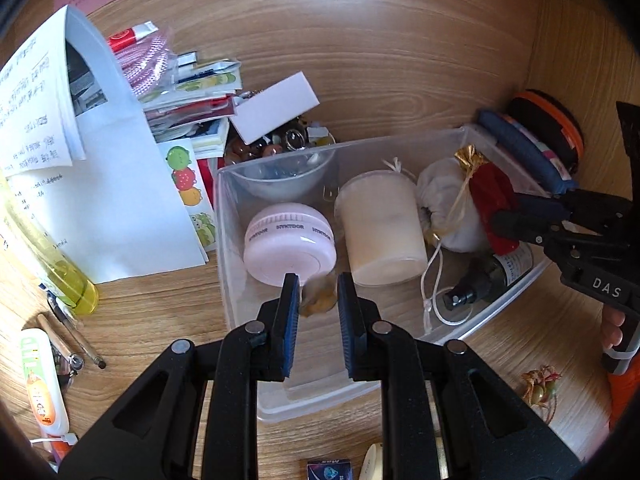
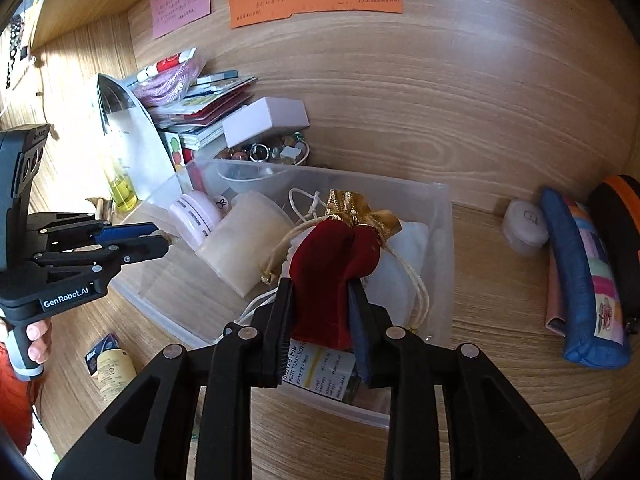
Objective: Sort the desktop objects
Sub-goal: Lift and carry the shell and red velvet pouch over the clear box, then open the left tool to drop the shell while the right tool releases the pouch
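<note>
Left claw point(image 1: 318, 290) grips fuzzy tuft point(image 1: 319, 298) | over bin's near rim point(image 1: 320, 400)

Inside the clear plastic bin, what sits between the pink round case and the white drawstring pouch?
A cream frosted cup lies on its side between the pink round case and white pouch, clearest in the left wrist view.

Clear plastic bin point(image 1: 224, 216) on wooden desk, holding pink round case point(image 1: 288, 246) on edge at 9 o'clock, cream cup point(image 1: 382, 228) on its side at centre, white pouch point(image 1: 444, 204) at 3 o'clock. Red velvet pouch point(image 2: 336, 276), gold-trimmed, above bin. Small tan fuzzy item point(image 1: 318, 294) over bin's 6 o'clock rim.
</note>
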A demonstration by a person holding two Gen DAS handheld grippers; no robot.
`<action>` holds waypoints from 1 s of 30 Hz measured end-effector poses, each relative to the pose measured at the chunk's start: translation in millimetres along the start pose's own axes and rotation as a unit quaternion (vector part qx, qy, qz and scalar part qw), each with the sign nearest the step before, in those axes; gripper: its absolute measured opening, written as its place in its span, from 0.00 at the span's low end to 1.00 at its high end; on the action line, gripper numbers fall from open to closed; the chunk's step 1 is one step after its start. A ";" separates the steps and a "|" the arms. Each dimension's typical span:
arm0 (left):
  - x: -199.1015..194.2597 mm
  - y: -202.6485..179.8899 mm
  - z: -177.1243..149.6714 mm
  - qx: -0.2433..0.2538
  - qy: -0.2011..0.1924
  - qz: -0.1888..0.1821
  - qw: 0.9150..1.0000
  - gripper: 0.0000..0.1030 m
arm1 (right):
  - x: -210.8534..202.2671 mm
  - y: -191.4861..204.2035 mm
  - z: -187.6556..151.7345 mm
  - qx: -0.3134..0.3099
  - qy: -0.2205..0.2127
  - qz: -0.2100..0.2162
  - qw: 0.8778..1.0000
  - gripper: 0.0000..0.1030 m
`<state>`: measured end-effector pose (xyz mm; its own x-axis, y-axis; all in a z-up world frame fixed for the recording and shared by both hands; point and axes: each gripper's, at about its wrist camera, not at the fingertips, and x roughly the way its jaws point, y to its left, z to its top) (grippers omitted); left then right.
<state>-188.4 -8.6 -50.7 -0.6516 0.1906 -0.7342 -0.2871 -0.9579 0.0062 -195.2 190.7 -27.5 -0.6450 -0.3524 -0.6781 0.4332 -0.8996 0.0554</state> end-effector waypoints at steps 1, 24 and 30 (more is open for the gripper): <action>0.6 -0.8 -0.1 0.001 -0.001 0.003 1.000 0.18 | 0.0 0.2 0.1 0.001 -0.002 -0.002 1.000 0.26; -17.7 -6.8 -2.7 0.004 -0.009 0.014 1.000 0.53 | -12.2 16.6 -1.2 -0.039 -0.040 -0.033 0.998 0.74; -35.8 -8.9 -5.2 0.010 -0.023 0.032 0.999 0.60 | -15.1 18.8 0.7 -0.048 -0.039 -0.037 0.997 0.81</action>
<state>-158.9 -8.0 -28.0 -0.7008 0.1397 -0.6996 -0.2582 -0.9638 0.0661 -177.8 179.0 -15.7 -0.7222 -0.3090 -0.6188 0.4393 -0.8960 -0.0653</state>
